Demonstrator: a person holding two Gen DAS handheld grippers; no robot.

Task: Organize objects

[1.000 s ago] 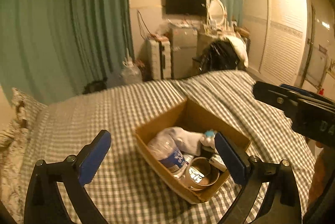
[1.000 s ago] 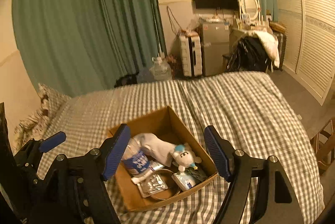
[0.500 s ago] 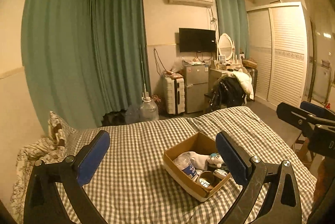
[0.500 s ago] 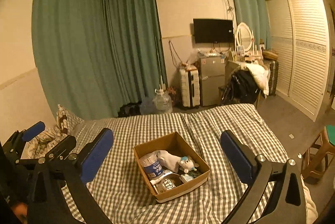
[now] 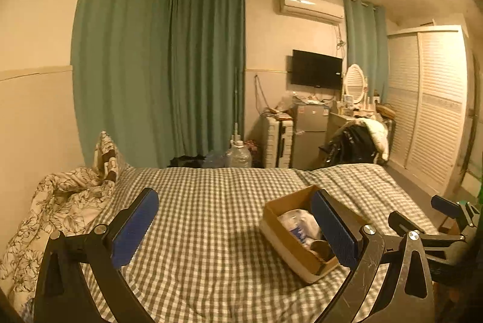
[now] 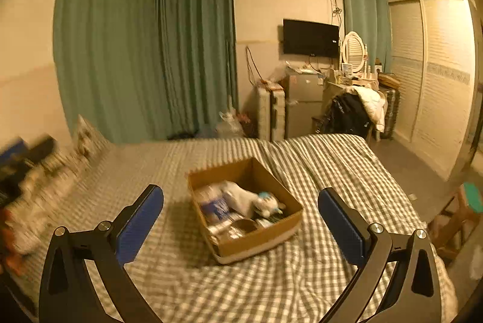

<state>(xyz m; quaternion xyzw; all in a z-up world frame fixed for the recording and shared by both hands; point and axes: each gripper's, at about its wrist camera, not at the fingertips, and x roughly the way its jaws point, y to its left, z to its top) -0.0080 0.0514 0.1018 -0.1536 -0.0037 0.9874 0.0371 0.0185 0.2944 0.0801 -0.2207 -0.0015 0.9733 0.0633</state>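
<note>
The blue-padded fingers (image 5: 137, 228) of the left gripper (image 5: 232, 229) are standing spread wide apart, holding nothing and touching nothing, hanging above the grey-and-white checked bed cover (image 5: 211, 217). The blue-padded fingers (image 6: 142, 217) of the right gripper (image 6: 241, 220) are likewise gaping wide and gripping nothing, with their tips hovering clear of the bedding.

An open brown cardboard box with a white lower band (image 6: 256, 238) is sitting on the checked bed cover, showing between the two fingers in the right wrist view, and it is appearing partly behind the right-hand finger in the left wrist view (image 5: 289, 235). Inside it, a clear plastic bottle with a blue label (image 6: 215, 206) is lying on its side toward the left wall, a small white plush toy with a blue top (image 6: 267, 202) is resting toward the right wall, and a round metal tin (image 6: 244, 225) is sitting near the front wall. The rest of the contents is showing too blurred to tell apart.

A crumpled floral-patterned quilt (image 5: 54, 211) is lying at the left end of the bed. Beyond the bed, teal floor-length curtains (image 6: 145, 51) are hanging along the walls, and a black flat television (image 6: 311, 38) is hanging on the far wall above a small grey fridge (image 6: 302, 102)
</note>
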